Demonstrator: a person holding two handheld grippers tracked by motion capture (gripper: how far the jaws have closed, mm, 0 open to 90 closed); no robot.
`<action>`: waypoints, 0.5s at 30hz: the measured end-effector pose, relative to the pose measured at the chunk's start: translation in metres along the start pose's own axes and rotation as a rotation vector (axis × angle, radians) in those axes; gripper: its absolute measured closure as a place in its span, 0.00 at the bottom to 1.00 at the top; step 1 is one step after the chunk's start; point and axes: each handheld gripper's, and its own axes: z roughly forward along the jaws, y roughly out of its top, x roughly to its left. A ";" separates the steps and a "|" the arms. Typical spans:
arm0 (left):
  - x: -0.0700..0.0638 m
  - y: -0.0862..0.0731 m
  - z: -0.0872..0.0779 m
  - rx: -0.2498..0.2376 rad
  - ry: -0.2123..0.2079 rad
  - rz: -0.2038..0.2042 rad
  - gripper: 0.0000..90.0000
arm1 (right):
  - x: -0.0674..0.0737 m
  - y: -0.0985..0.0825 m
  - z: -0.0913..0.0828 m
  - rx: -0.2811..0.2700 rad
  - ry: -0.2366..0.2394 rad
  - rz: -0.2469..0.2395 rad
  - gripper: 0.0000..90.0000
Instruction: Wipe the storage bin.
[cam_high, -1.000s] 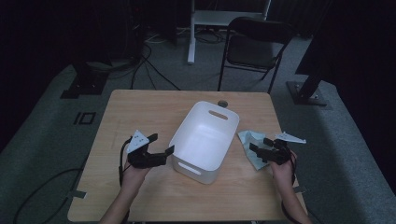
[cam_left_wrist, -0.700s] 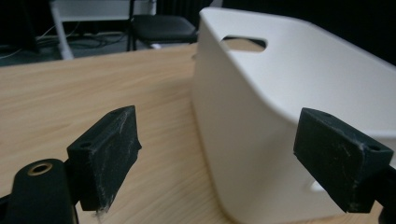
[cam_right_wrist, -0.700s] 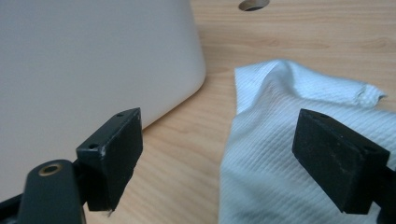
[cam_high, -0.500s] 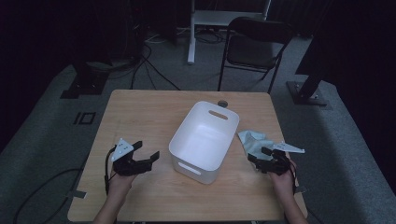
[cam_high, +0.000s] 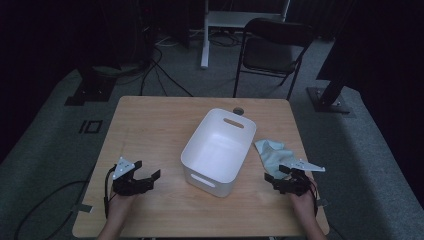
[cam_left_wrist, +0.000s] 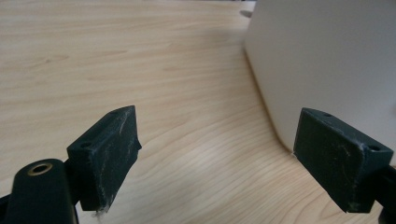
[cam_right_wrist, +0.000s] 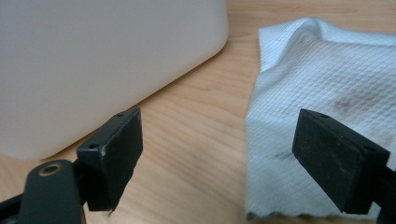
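Observation:
A white plastic bin (cam_high: 220, 150) with handle cut-outs stands empty in the middle of the wooden table (cam_high: 160, 120). A pale blue cloth (cam_high: 270, 151) lies flat just to its right. My left gripper (cam_high: 150, 180) rests low over the table at the bin's near left, jaws open and empty. In the left gripper view the bin's wall (cam_left_wrist: 322, 65) rises at the right, past my left gripper (cam_left_wrist: 229, 158). My right gripper (cam_high: 271, 181) sits open at the cloth's near edge. Its own view shows the cloth (cam_right_wrist: 327, 107) ahead of my right gripper (cam_right_wrist: 233, 158) and the bin (cam_right_wrist: 102, 60) at left.
A small dark round thing (cam_high: 239, 110) lies on the table behind the bin. A black folding chair (cam_high: 272, 52) and a white stand (cam_high: 220, 25) stand beyond the far edge. Cables run over the grey floor at left. Bare wood stretches left of the bin.
Both hands have drawn back toward the near edge and sunk lower. The left gripper moved farther, away from the bin toward the left. Bin and cloth stayed put.

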 end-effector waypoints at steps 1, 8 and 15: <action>0.001 -0.002 0.000 0.006 0.008 0.002 0.16 | 0.001 -0.001 -0.001 0.001 0.001 -0.004 0.18; 0.009 -0.016 -0.003 0.035 0.064 0.003 0.16 | 0.006 -0.013 -0.007 0.027 0.006 -0.015 0.18; 0.014 -0.023 -0.008 0.066 0.145 0.020 0.16 | 0.007 -0.023 -0.014 0.048 -0.024 -0.032 0.18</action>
